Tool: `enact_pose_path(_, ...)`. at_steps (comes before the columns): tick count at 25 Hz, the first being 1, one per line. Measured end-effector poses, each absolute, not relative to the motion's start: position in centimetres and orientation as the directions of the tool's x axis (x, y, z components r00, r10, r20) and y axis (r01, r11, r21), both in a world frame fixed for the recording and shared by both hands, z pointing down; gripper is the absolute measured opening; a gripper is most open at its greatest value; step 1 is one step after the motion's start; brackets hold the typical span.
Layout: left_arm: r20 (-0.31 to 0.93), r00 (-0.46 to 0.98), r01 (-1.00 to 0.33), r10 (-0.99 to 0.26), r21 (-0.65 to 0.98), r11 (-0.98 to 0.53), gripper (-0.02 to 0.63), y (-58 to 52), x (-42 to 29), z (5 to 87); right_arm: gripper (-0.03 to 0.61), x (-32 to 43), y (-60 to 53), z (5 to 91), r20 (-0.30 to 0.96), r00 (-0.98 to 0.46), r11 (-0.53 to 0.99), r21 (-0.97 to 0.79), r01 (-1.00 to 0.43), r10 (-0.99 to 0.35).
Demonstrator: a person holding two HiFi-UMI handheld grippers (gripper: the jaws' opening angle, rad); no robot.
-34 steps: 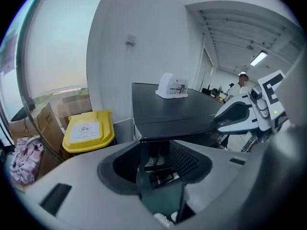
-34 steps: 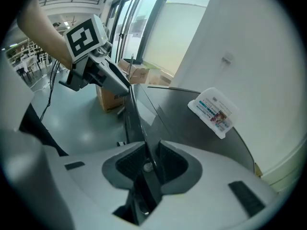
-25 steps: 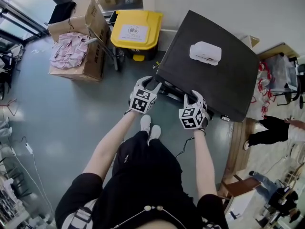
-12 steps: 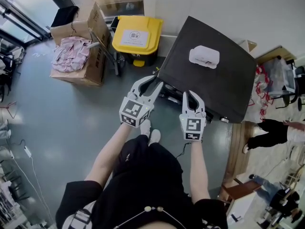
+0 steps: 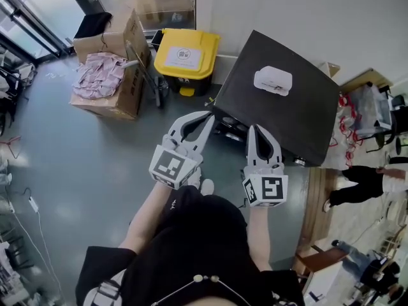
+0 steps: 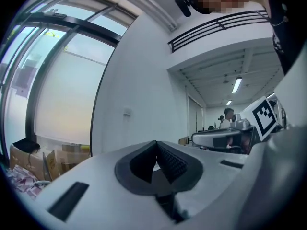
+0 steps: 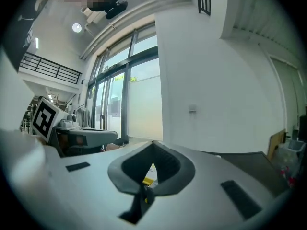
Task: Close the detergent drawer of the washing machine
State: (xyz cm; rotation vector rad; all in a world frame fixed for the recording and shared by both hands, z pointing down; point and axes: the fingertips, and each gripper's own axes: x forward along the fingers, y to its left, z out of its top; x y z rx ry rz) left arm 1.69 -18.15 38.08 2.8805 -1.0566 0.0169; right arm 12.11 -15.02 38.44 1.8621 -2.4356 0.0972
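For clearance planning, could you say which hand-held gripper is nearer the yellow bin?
Left. The left hand-held gripper is short of the yellow bin; the right hand-held gripper, farther right.

Reaches forward with the left arm [image 5: 148, 212] and the right arm [image 5: 260, 231], side by side. Holds the white plastic left gripper [image 5: 209, 116] and the white plastic right gripper [image 5: 256, 129] about level. Has just been closing both pairs of jaws: tips together now, nothing between.

A pack [image 5: 273, 80] sits on the washer [image 5: 299, 120] top, toward its rear edge. A bin [image 5: 186, 55] stands just left of the washer by the wall, a carton [image 5: 118, 85] farther left. Before the washer's front edge, 2 side by side: left gripper [image 5: 209, 116], right gripper [image 5: 257, 127].
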Motion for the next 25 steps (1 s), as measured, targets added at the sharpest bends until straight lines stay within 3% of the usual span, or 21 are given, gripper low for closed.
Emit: enact_pose_path(25,0.04,0.77,-0.638,-0.637,0.039,-0.769,0.005,-16.8,0.9,36.7,0.0,12.2,-13.3,36.3,0.081,-0.27,0.275,0.059,-0.96,-0.96)
